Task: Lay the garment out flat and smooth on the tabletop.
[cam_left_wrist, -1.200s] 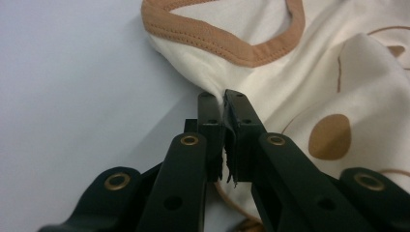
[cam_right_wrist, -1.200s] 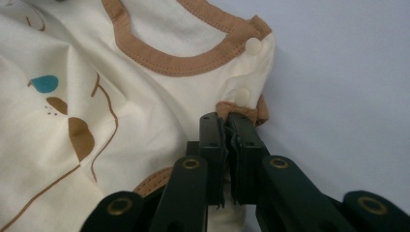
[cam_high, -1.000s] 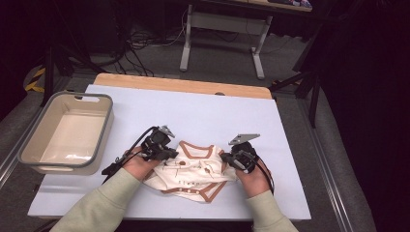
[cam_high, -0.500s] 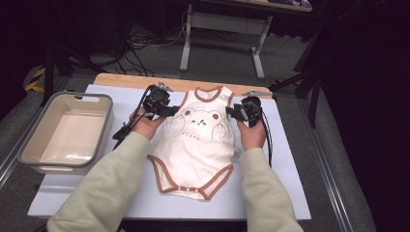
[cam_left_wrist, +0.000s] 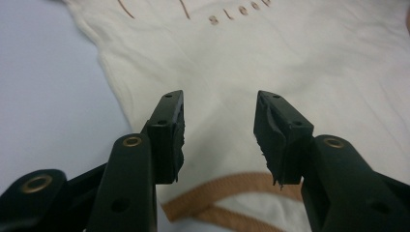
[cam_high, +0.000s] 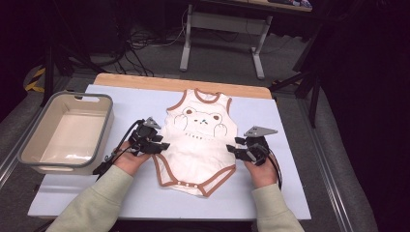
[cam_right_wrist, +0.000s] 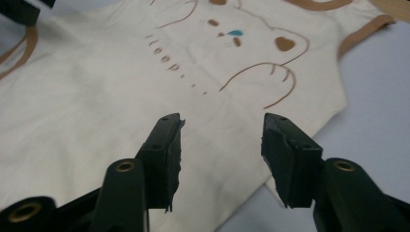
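Well, here is how it stands from where I'm looking.

Desk (cam_high: 290, 193): pale blue top. The bodysuit lies spread out flat near the middle, and a bin stands well off to the left.

Bin (cam_high: 29, 153): grey-rimmed, nothing to be seen in it, standing just beside the left forearm. Risk: a wide swing of that arm could knock it.

Bodysuit (cam_high: 200, 140): cream with brown trim and a bear print, face up, neck toward the far edge, snap end toward the person. Risk: a grab at the side seam could take just the top layer, so the fold would come out crooked. Dragging it could also bunch the smoothed cloth.

Left gripper (cam_high: 155, 144): jaws have just been opening and stand about half apart, holding nothing. It sits at the garment's left edge by the leg opening; in the left gripper view, cloth and brown trim lie beneath the gap between the jaws. Risk: closing too high would pinch air or only skim the fabric.

Right gripper (cam_high: 241, 151): jaws likewise just opened, about half apart, holding nothing. It sits at the garment's right edge, with the hem running under the jaws. Risk: closing unevenly with the other side would skew the cloth.
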Demonstrator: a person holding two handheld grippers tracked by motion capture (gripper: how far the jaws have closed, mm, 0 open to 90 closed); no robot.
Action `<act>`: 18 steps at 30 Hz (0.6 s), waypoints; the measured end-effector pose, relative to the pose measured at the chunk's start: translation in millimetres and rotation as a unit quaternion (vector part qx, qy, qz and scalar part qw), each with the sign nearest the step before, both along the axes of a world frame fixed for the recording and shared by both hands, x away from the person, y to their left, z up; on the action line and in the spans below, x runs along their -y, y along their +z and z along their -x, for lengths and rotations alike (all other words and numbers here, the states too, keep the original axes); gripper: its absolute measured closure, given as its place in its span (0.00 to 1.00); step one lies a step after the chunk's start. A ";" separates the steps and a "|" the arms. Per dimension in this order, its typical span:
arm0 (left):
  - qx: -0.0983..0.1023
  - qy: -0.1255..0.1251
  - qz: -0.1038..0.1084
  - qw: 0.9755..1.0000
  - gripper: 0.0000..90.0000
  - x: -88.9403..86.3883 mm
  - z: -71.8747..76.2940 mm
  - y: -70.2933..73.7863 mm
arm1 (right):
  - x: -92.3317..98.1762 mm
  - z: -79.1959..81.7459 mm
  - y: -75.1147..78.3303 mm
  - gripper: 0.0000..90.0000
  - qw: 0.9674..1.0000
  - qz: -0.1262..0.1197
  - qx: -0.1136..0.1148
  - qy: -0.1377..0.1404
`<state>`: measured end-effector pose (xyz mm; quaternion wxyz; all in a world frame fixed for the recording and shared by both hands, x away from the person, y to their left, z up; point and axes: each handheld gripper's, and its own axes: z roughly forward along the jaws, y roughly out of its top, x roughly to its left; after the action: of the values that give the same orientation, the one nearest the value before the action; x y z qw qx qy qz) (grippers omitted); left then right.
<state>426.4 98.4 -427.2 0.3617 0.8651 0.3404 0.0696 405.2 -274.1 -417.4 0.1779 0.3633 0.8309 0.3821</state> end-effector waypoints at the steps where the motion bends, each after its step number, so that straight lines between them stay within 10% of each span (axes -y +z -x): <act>1: 0.000 -0.004 0.006 1.000 0.61 -1.3 3.0 1.3 | -2.9 3.7 -1.5 0.58 1.000 0.001 -0.003 0.014; 8: -0.007 -0.073 0.012 0.997 0.64 -2.3 28.9 7.4 | -22.4 26.5 -1.2 0.58 0.996 0.009 -0.023 0.085; 18: -0.009 -0.163 -0.015 0.987 0.69 -6.6 60.4 -9.2 | -40.5 61.8 -15.0 0.59 0.983 0.023 -0.044 0.178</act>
<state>366.0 104.9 -436.3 0.3520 0.9149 0.1975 0.0068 343.4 -233.6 -432.4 0.0783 0.2217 0.8981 0.3716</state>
